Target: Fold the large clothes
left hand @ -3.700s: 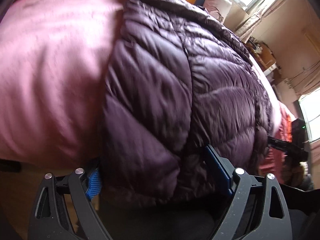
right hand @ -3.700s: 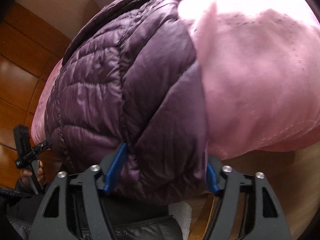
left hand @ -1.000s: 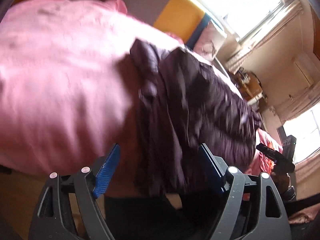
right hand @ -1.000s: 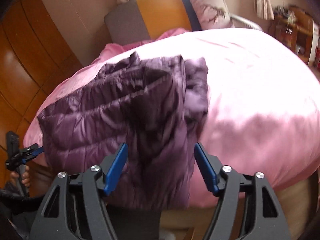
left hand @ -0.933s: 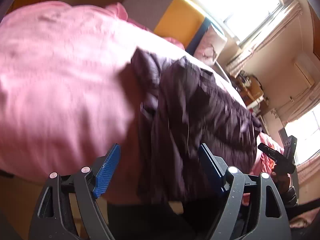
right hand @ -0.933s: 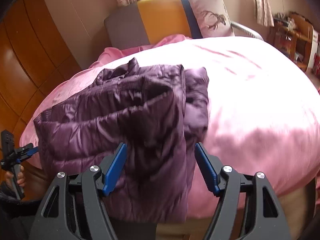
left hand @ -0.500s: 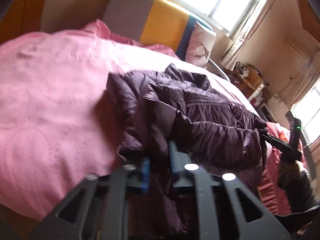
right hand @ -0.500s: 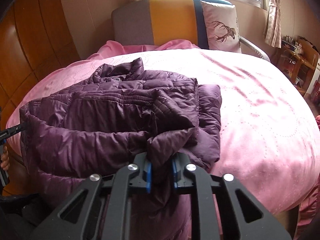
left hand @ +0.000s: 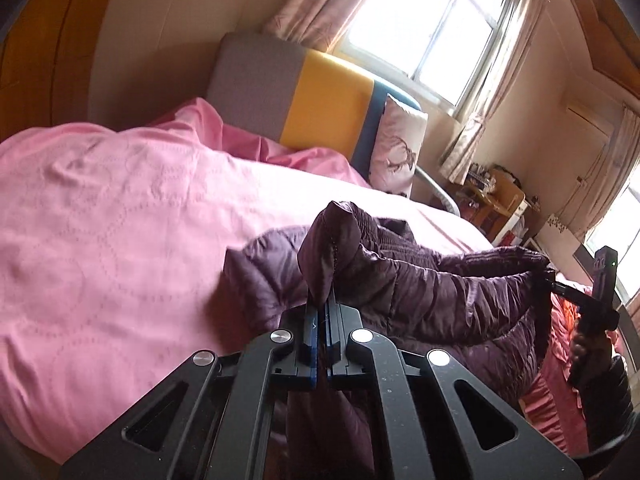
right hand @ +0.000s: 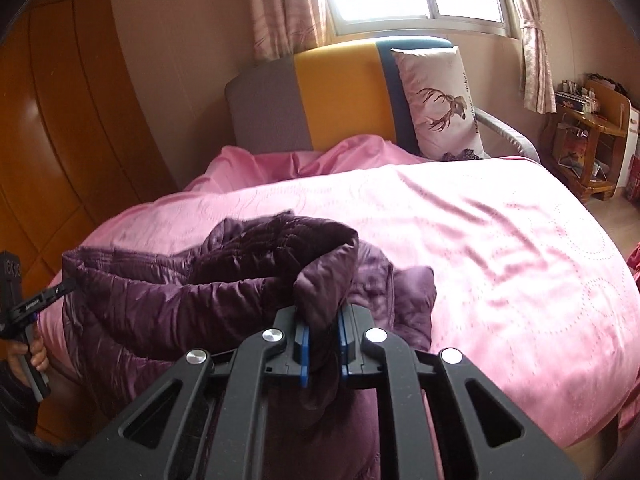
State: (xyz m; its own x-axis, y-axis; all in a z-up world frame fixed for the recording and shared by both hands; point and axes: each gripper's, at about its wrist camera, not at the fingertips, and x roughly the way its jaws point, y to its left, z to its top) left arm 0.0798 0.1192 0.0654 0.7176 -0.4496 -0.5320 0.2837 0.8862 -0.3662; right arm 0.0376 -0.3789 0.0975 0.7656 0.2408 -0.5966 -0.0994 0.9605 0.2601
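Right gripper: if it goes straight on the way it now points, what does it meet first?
The right gripper is shut on the purple jacket, so more jacket comes first, then probably the pink bedcover.

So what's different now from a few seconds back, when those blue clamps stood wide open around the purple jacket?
Both have closed on the jacket. The left gripper and the right gripper each pinch a fold of the purple jacket's near edge and have lifted it, so the edge hangs stretched between them above the pink bedspread. The jacket's far part still rests on the bed; the deer pillow hasn't moved.
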